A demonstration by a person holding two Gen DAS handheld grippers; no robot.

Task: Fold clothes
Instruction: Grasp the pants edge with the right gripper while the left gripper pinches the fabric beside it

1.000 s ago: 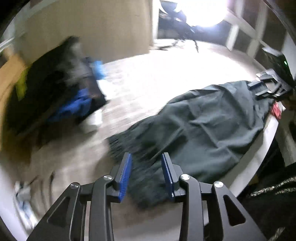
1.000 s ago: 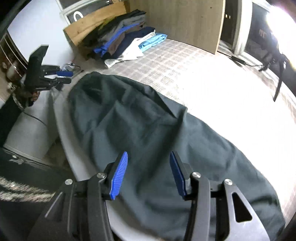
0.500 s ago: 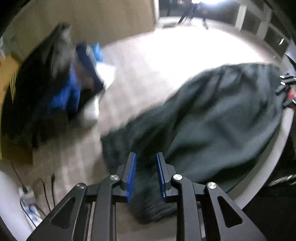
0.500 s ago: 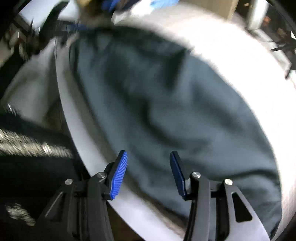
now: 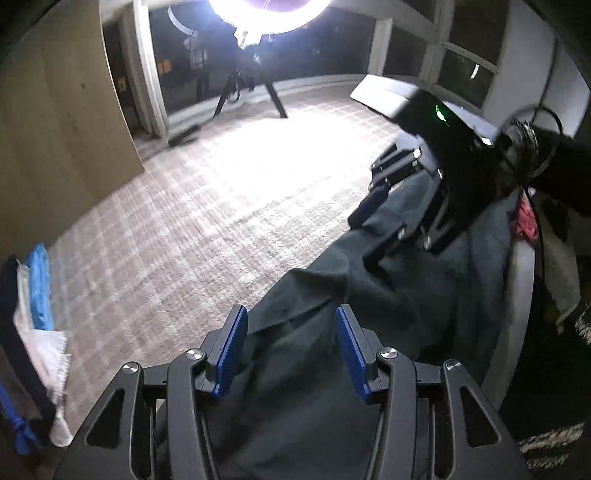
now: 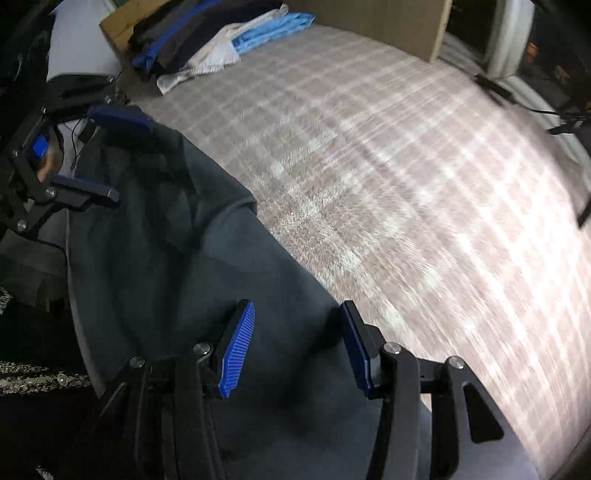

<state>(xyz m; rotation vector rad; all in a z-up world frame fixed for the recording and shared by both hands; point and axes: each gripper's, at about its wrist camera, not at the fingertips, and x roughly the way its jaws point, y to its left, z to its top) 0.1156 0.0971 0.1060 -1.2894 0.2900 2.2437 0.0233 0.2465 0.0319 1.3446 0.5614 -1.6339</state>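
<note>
My left gripper (image 5: 291, 349) spread wide over the dark grey garment (image 5: 388, 295), my right gripper (image 6: 295, 343) likewise unclenched — no legible writing anywhere.

bright lamp (image 5: 269, 11), dark windows (image 5: 207, 59), perhaps checked carpet (image 5: 207, 206).

My left tongs (image 5: 291, 349) were nearly closed half a second ago; now they stand wide apart over the dark garment (image 5: 369, 295). The garment's near end is now folded toward my right tongs (image 6: 295, 345).
</note>
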